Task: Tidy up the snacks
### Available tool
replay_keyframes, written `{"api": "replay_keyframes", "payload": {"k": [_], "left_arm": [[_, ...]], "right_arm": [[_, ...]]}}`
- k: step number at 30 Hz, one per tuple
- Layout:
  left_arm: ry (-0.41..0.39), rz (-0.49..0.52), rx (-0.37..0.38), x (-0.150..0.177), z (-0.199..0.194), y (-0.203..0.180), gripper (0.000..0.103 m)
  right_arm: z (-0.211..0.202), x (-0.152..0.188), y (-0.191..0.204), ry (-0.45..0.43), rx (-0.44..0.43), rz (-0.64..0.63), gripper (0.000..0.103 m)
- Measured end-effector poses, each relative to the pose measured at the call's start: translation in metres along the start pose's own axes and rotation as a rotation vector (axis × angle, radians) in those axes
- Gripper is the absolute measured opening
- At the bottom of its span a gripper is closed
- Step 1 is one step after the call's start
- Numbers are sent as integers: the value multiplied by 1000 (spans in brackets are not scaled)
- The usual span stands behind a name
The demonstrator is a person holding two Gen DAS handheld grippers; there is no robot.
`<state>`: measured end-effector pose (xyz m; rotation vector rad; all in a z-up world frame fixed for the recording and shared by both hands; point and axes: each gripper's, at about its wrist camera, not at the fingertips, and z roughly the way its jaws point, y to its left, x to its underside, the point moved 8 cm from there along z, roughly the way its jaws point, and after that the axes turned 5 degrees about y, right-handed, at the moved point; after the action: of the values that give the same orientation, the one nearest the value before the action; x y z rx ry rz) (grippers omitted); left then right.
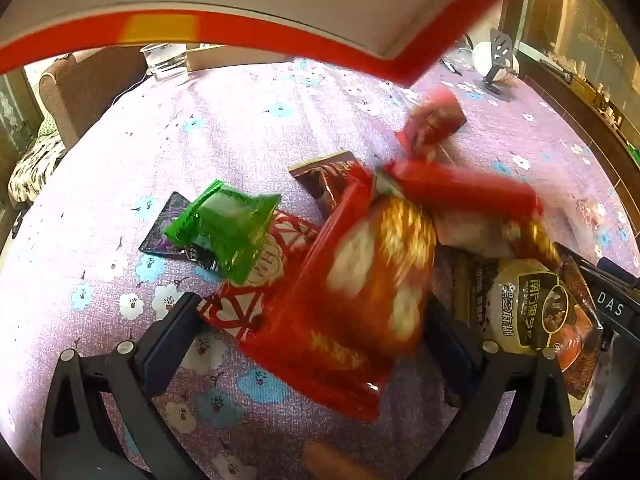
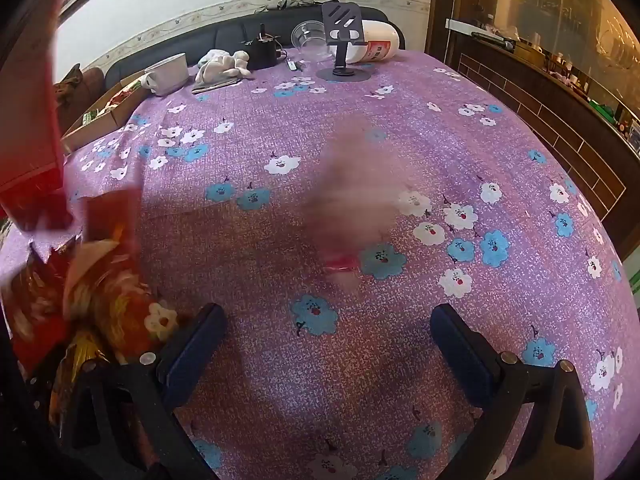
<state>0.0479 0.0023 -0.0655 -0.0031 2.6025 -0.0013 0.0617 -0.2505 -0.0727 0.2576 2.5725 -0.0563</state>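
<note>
Landmark: the purple flowered tablecloth (image 1: 120,160), which covers the table in both views.

Left gripper (image 1: 316,340): jaws stand wide apart, angled down at the cloth. Nothing is clamped. A large red-and-gold bag (image 1: 360,300), blurred, lies between the fingers in the picture; the pads do not press on it, and contact cannot be confirmed.

Snack pile, middle of the cloth in the left view:
- Green packet (image 1: 228,228), lying over a dark packet (image 1: 168,224) and partly over a red-and-white packet (image 1: 256,296).
- Brown packet (image 1: 324,180), behind the red-and-gold bag, partly covered by it.
- Long red packet (image 1: 464,190), blurred, beyond the bag; a smaller red packet (image 1: 432,124) farther back, also blurred.
- Black-and-cream packet (image 1: 536,304) at the right of the pile, beside the right finger.

A red-edged box (image 1: 280,8) fills the top of the left view, above the cloth. A clear cup (image 1: 166,62) stands at the cloth's far edge.

Right gripper (image 2: 328,344): jaws wide apart, empty, over bare cloth (image 2: 400,100). A blurred pinkish object (image 2: 352,184) shows ahead of it; what it is cannot be told. Red and gold packets (image 2: 92,292) lie at the cloth's left edge, beside the left finger.

Far end of the cloth, right view: white mug (image 2: 168,74), white gloves (image 2: 222,66), phone stand (image 2: 342,40), clear bowl (image 2: 310,38).
</note>
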Motion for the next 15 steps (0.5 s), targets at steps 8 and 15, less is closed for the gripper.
{"api": "replay_keyframes", "payload": {"k": [8, 15], "left_arm": [[-1, -2, -1, 1, 1, 6, 103], [-1, -2, -2, 1, 1, 4, 103]], "right_arm": [[0, -1, -1, 0, 0, 0, 103], [0, -1, -1, 0, 0, 0, 103]]}}
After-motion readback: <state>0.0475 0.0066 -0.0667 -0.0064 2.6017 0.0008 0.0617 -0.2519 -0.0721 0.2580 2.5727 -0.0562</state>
